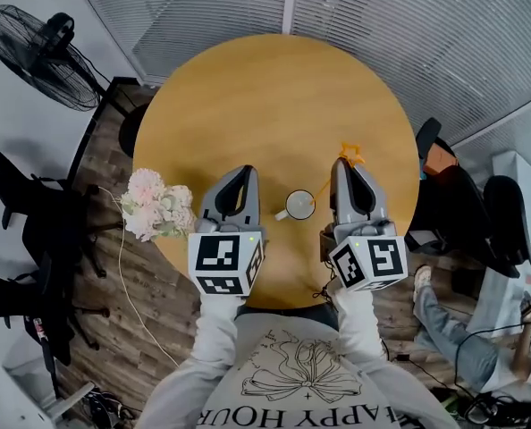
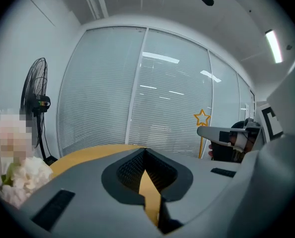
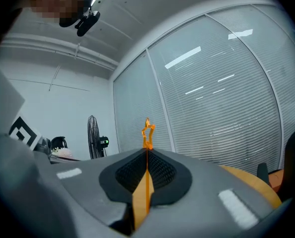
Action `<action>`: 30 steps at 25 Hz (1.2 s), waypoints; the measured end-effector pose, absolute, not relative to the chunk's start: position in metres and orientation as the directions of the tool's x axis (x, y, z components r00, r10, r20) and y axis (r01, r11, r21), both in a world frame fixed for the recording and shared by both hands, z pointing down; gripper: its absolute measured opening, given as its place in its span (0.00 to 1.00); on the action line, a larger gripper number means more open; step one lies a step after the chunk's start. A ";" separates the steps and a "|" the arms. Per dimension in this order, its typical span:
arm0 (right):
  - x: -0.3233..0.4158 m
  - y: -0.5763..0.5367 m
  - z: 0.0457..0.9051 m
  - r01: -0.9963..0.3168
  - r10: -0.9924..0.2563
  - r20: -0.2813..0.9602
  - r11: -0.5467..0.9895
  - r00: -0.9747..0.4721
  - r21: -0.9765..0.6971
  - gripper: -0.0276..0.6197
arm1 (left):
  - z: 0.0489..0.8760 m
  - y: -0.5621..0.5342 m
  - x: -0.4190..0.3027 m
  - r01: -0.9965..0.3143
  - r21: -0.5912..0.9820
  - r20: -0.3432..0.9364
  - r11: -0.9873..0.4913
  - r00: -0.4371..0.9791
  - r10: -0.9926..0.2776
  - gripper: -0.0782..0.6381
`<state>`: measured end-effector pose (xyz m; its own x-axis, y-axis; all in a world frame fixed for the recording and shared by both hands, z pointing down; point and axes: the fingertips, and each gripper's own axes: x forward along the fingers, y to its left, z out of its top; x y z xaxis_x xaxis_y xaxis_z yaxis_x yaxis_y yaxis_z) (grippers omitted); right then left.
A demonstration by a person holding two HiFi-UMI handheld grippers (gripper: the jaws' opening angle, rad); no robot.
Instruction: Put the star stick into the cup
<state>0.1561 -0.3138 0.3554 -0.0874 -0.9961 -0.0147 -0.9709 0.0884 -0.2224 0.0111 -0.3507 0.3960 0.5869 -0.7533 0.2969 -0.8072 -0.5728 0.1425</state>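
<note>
My right gripper (image 1: 341, 164) is shut on the orange star stick (image 1: 349, 155). The star pokes out past the fingertips and the thin shaft slants back toward the white cup (image 1: 297, 206). That cup stands on the round wooden table (image 1: 274, 96) between the two grippers. In the right gripper view the stick (image 3: 147, 132) runs straight up between the pads of the right gripper (image 3: 146, 151). My left gripper (image 1: 245, 170) hovers left of the cup, shut with nothing in it (image 2: 145, 150). The left gripper view shows the star (image 2: 202, 117) above the right gripper (image 2: 222, 133). Neither gripper view shows the cup.
A bunch of pale pink flowers (image 1: 158, 206) lies at the table's left edge, close to my left gripper. A floor fan (image 1: 37, 43) stands at the far left. Dark chairs (image 1: 444, 177) stand off the table's right side. Blinds cover the windows behind.
</note>
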 end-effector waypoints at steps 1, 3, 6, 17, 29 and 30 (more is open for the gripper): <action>0.156 -0.318 0.361 -0.972 -0.996 -0.003 0.084 -0.086 -0.221 0.06 | 0.400 -0.354 0.011 -0.806 0.145 0.304 -0.574 0.588 -0.749 0.12; 0.156 -0.327 0.372 -0.973 -0.996 0.017 0.081 -0.087 -0.215 0.06 | 0.409 -0.361 0.012 -0.804 0.149 0.317 -0.575 0.590 -0.743 0.12; 0.156 -0.335 0.388 -0.972 -0.995 0.046 0.079 -0.091 -0.223 0.06 | 0.424 -0.366 0.014 -0.800 0.155 0.343 -0.579 0.593 -0.728 0.12; 0.155 -0.355 0.449 -0.959 -0.973 0.158 0.126 -0.169 -0.252 0.06 | 0.474 -0.372 0.027 -0.818 0.176 0.429 -0.547 0.564 -0.706 0.12; 0.144 -0.361 0.505 -0.941 -0.935 0.247 0.178 -0.252 -0.288 0.06 | 0.523 -0.370 0.029 -0.845 0.186 0.508 -0.501 0.519 -0.687 0.12; 0.144 -0.361 0.509 -0.941 -0.933 0.253 0.179 -0.256 -0.288 0.06 | 0.525 -0.370 0.029 -0.846 0.187 0.511 -0.499 0.518 -0.686 0.12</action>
